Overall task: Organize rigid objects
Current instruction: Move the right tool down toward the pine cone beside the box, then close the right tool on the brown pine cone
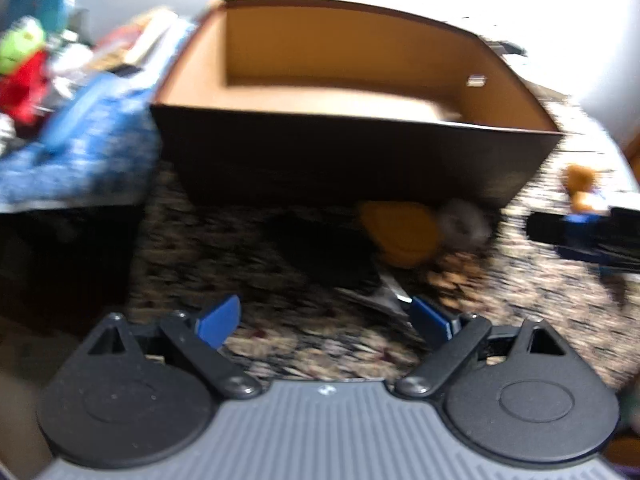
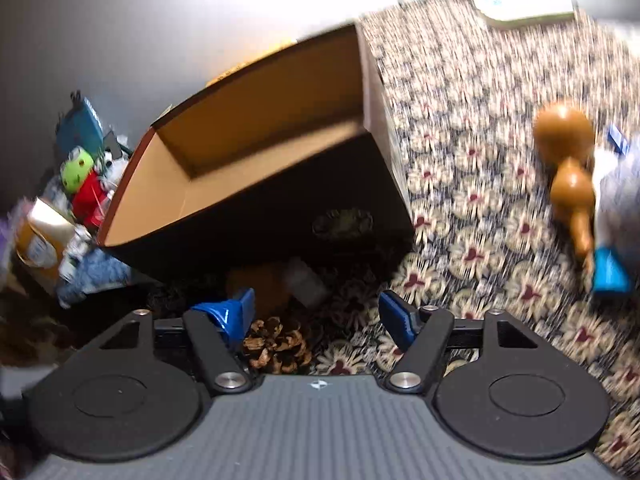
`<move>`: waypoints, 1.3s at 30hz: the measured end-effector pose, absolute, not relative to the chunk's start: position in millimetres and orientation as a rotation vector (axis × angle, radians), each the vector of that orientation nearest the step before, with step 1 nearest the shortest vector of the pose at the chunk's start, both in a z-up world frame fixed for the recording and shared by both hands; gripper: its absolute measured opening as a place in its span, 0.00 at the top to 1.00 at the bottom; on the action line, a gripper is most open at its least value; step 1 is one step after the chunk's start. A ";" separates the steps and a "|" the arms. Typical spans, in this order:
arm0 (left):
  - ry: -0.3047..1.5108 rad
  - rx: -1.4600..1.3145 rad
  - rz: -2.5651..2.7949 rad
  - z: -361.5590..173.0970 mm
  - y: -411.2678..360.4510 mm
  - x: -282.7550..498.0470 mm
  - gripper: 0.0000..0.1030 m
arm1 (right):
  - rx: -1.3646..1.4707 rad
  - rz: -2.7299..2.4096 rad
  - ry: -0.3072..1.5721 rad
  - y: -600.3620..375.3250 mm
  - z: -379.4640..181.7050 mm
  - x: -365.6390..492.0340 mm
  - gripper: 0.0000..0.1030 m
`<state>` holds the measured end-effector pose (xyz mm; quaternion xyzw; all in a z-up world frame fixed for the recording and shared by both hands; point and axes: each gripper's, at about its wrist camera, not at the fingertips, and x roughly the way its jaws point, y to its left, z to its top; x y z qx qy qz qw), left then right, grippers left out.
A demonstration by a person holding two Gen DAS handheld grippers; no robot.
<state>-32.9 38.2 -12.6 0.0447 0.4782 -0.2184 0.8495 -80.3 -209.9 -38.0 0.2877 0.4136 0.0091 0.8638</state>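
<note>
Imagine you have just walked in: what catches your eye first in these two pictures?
The big open cardboard box, dark outside and tan inside, fills the middle on the flowered carpet. A pine cone lies between the right gripper's open blue fingers, and a brown wooden gourd lies off to the right.

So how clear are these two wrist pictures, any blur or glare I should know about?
Left wrist view: heavy motion smear, the cardboard box and floral carpet streaked, wall behind blown out white. Right wrist view: sharper near the pine cone, smeared towards the wooden gourd, glare at top. Both bulge with fisheye bending.
</note>
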 end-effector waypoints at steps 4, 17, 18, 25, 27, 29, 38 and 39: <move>1.035 0.035 -0.520 -22.8 38.2 -35.7 0.10 | 0.677 0.031 0.954 -215.0 -46.3 -75.4 0.55; 1.050 -0.007 -0.691 -18.1 25.6 -38.0 0.12 | 0.743 0.232 0.928 -201.9 -50.1 -55.6 0.69; 1.025 0.003 -0.712 -13.5 22.1 -40.3 0.12 | 0.748 0.233 0.932 -203.5 -51.7 -55.1 0.70; 1.000 0.088 -0.870 -12.0 -15.0 -41.8 0.22 | 0.771 0.192 0.997 -207.4 -65.8 -49.6 0.73; 1.048 0.099 -0.872 -22.2 -22.0 -34.7 0.36 | 0.791 0.194 1.010 -206.6 -72.2 -48.8 0.74; 1.077 0.099 -0.857 -32.9 -24.2 -30.4 0.37 | 0.792 0.183 1.016 -206.6 -78.0 -50.1 0.76; 1.105 0.082 -0.876 -37.4 -21.9 -21.2 0.67 | 0.828 0.194 1.012 -216.2 -81.4 -54.6 0.82; 1.105 0.085 -0.891 -34.1 -20.9 -22.9 0.68 | 0.834 0.193 1.020 -220.2 -79.3 -57.5 0.82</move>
